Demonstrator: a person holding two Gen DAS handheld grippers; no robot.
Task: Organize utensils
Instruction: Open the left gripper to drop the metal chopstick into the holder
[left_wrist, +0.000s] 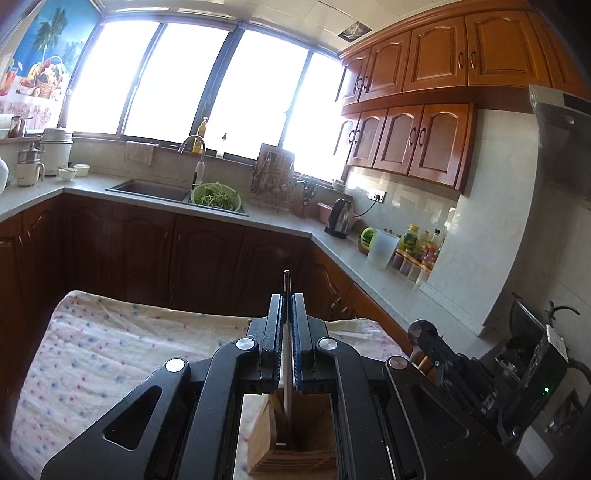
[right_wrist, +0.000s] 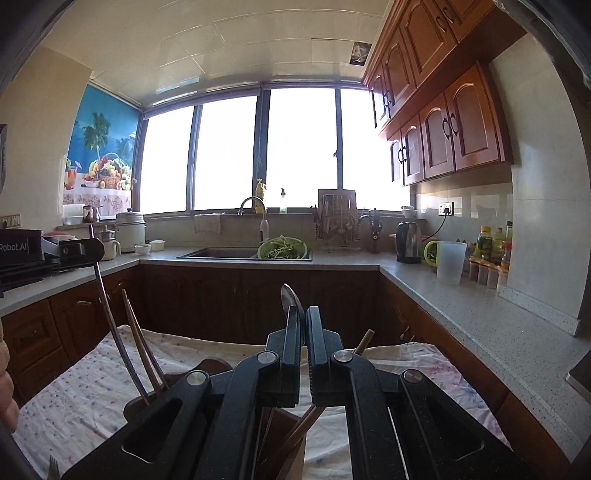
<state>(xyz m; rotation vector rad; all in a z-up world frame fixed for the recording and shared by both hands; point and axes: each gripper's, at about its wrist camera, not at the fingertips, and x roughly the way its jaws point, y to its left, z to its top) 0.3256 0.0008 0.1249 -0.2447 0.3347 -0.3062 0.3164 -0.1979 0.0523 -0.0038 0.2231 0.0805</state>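
My left gripper (left_wrist: 287, 299) is shut on a thin metal utensil (left_wrist: 286, 282), seen edge-on; its lower end reaches down into a wooden utensil holder (left_wrist: 306, 443) under the jaws. From the right wrist view, the left gripper (right_wrist: 96, 251) holds that long curved utensil (right_wrist: 118, 339) beside brown chopsticks (right_wrist: 142, 354) that stand in the holder (right_wrist: 138, 406). My right gripper (right_wrist: 303, 314) is shut on a metal spoon (right_wrist: 290, 295) whose bowl points up above the fingertips. The right gripper (left_wrist: 428, 338) with the spoon bowl (left_wrist: 420, 328) shows at the right of the left view.
The holder stands on a table under a dotted cloth (left_wrist: 110, 350). A fork (right_wrist: 53, 467) lies at the cloth's near left. A person's hand (right_wrist: 5, 387) is at the left edge. Behind are a counter (right_wrist: 461, 295), a sink with a green colander (right_wrist: 282, 249), and a kettle (right_wrist: 408, 240).
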